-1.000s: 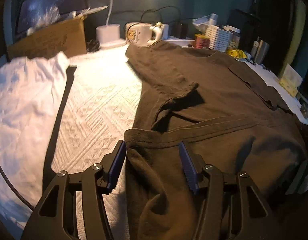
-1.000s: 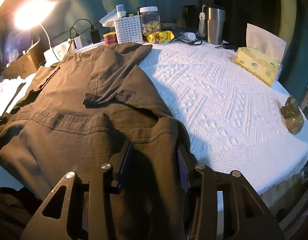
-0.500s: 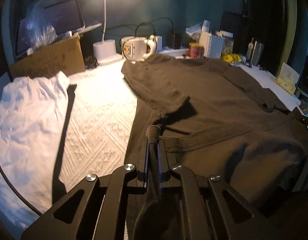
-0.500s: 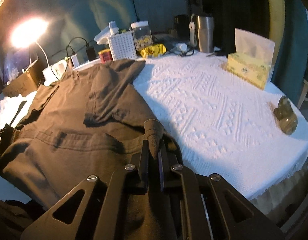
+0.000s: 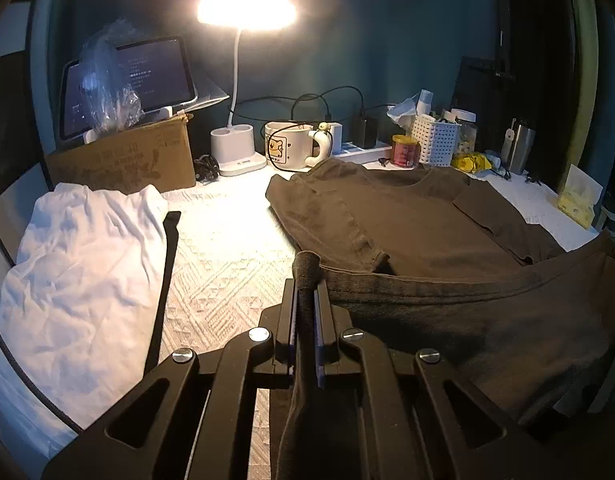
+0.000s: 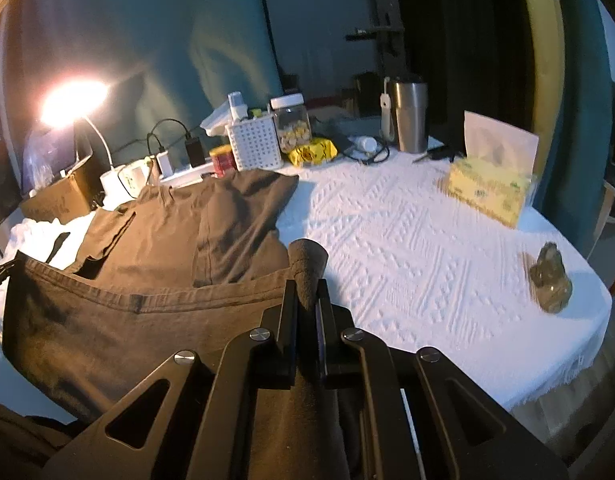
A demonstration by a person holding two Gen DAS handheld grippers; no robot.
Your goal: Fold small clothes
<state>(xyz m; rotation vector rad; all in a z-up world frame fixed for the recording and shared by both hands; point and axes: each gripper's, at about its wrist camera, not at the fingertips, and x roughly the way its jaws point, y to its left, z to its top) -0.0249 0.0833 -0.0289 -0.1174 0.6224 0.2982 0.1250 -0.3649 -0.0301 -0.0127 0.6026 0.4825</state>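
The left gripper (image 5: 305, 300) was clenched on the near hem corner of the brown T-shirt (image 5: 407, 220), which lay spread on the white tablecloth (image 5: 227, 248) with its hem lifted toward the camera and both sleeves folded inward. Left of it lay a white garment (image 5: 75, 272); behind stood a cardboard box (image 5: 127, 160), a lamp (image 5: 237, 80) and a mug (image 5: 287, 148). The right gripper (image 6: 307, 300) pinched the opposite hem corner. A tissue box (image 6: 487, 192) and a small figurine (image 6: 551, 280) sat well apart to its right.
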